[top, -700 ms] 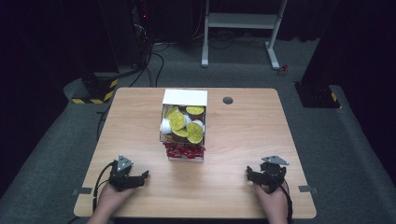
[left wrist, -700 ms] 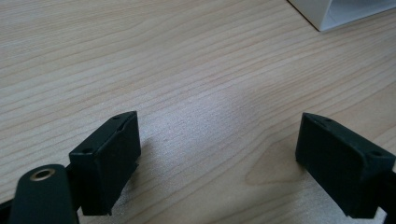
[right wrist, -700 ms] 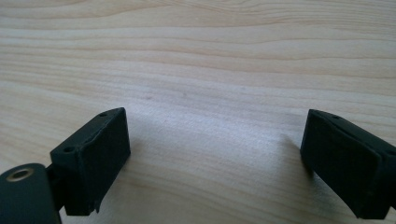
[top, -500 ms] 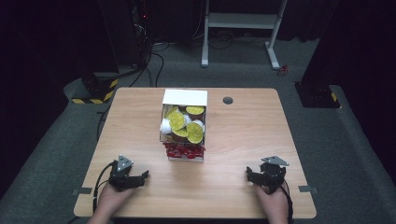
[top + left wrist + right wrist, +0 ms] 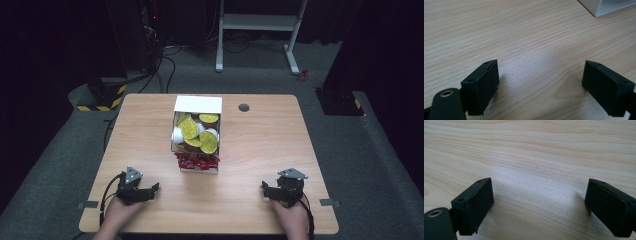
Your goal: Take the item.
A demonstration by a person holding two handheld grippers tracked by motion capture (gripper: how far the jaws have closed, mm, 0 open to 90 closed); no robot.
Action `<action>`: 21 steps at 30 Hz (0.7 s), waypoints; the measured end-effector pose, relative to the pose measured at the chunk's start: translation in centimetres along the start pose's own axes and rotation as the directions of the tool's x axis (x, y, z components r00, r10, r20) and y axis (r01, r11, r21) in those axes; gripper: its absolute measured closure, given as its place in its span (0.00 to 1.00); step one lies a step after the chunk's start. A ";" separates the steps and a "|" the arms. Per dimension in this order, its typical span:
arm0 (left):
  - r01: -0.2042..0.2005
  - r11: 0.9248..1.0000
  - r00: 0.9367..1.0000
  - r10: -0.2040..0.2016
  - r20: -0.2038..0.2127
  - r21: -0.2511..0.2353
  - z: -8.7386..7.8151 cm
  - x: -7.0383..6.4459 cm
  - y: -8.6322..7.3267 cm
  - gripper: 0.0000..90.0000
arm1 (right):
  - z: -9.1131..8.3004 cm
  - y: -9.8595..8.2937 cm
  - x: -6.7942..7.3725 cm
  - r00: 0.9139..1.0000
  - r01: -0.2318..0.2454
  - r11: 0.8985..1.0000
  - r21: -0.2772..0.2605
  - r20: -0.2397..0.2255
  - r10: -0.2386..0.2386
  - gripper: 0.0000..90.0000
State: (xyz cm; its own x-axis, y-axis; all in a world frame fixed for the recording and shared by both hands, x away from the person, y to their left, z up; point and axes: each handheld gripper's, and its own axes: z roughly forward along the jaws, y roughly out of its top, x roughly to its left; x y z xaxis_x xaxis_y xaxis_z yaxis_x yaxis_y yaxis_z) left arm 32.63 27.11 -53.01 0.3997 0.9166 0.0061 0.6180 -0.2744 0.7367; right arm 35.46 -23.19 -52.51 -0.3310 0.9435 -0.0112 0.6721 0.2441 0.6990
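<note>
Resting on the desk (image 5: 150, 130), left hand-held gripper (image 5: 152, 189) and right hand-held gripper (image 5: 265, 189), jaws spread apart, both empty, white box (image 5: 197, 105) of yellow-lidded pods (image 5: 190, 128) well apart between them.

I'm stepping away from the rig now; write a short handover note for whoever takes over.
Left hand-held gripper: open, empty, resting low on the table near its front left.
Right hand-held gripper: open, empty, near the front right.
The white box sits mid-table, open, full of yellow-lidded cups, red packets at its near end.
Done: nothing visibly taken out.
Left: probably everything, starting with a reach to the box.
</note>
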 end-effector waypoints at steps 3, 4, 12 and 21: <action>0.000 1.000 1.000 0.000 0.000 0.000 0.0 0.0 0.0 0.16 | -0.1 0.0 0.1 1.000 0.012 1.000 -0.001 -0.006 -0.012 0.10; 0.000 1.000 1.000 0.000 0.000 0.000 0.0 0.0 0.0 0.16 | -0.1 -0.1 0.2 1.000 0.021 1.000 -0.005 -0.013 -0.021 0.11; 0.000 1.000 1.000 0.000 0.000 0.000 0.0 0.0 0.0 0.16 | -0.3 -0.2 0.6 0.999 0.030 0.999 -0.010 -0.028 -0.030 0.15; -0.001 1.000 1.000 0.001 0.001 0.000 0.0 0.0 0.0 0.16 | -0.3 -0.2 1.7 0.997 0.055 0.998 -0.016 -0.056 -0.056 0.19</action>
State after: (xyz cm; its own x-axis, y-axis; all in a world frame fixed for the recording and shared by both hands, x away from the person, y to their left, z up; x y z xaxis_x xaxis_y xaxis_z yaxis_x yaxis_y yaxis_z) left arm 32.64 27.12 -53.01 0.4015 0.9159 0.0062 0.6172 -0.2755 0.7370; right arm 34.58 -21.74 -52.43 -0.4049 0.9143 -0.0103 0.6419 0.2922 0.7090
